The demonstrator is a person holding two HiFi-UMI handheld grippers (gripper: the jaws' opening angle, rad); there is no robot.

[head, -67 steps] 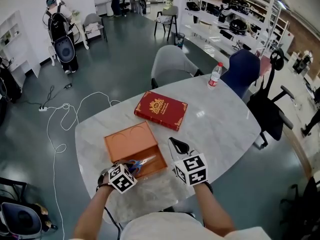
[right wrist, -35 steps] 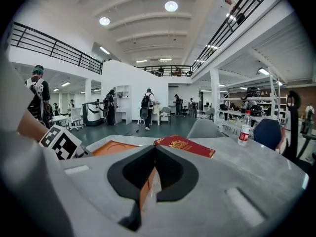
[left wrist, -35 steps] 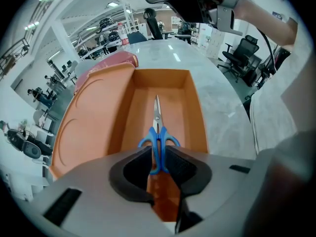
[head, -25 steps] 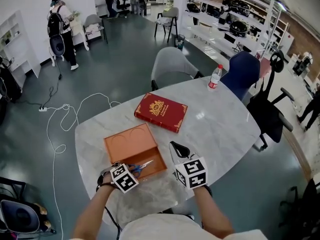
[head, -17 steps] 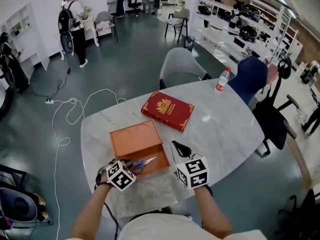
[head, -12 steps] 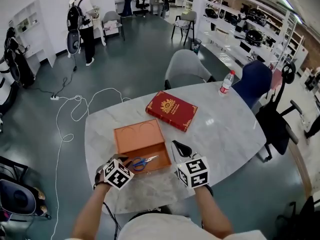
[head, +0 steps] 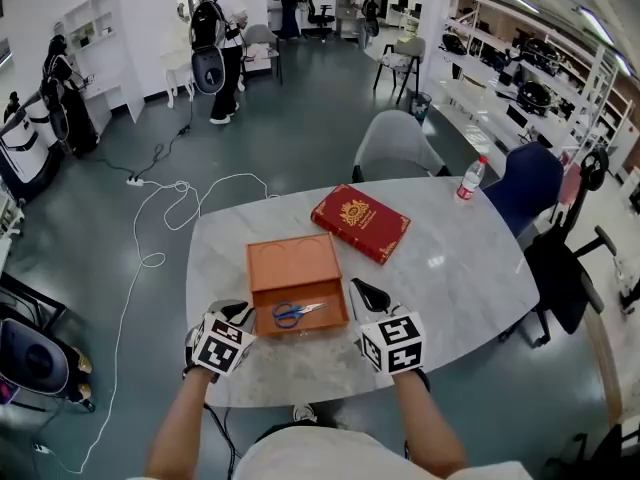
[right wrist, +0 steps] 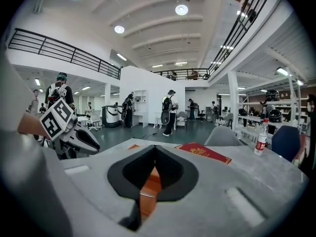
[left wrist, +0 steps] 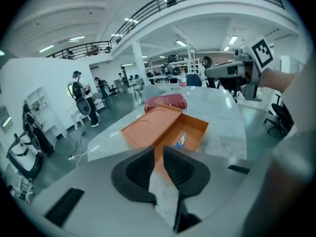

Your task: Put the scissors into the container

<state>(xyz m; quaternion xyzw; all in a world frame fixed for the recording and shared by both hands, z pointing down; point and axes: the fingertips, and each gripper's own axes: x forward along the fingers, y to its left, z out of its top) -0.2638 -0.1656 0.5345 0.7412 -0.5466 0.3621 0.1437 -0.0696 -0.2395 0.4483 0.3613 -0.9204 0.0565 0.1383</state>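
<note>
Left gripper jaws are seen a little apart in the left gripper view, and nothing is held between them. Right gripper jaws are pressed together at the tips, with nothing held.

A few seconds ago the blue-handled metal scissors were held by the left gripper over the box. Now they have been let go and are left lying inside the orange open box. The left gripper has been pulled back and is held by the box's near left corner, apart from the scissors. The right gripper has been kept just beside the box's right side. More of the floor on the left is seen in the head view than before.

The scissors are laid flat on the floor of the box, near the middle. Two blue rings are seen at the left end. The thin silver blades are pointed to the right. Whether the blades are fully shut cannot be told.

The flat orange lid is folded back behind the box on the white marble oval table. A dark red book with a gold crest is laid farther back, apart from the box. A clear plastic bottle with a red cap is stood near the far right edge.
</note>
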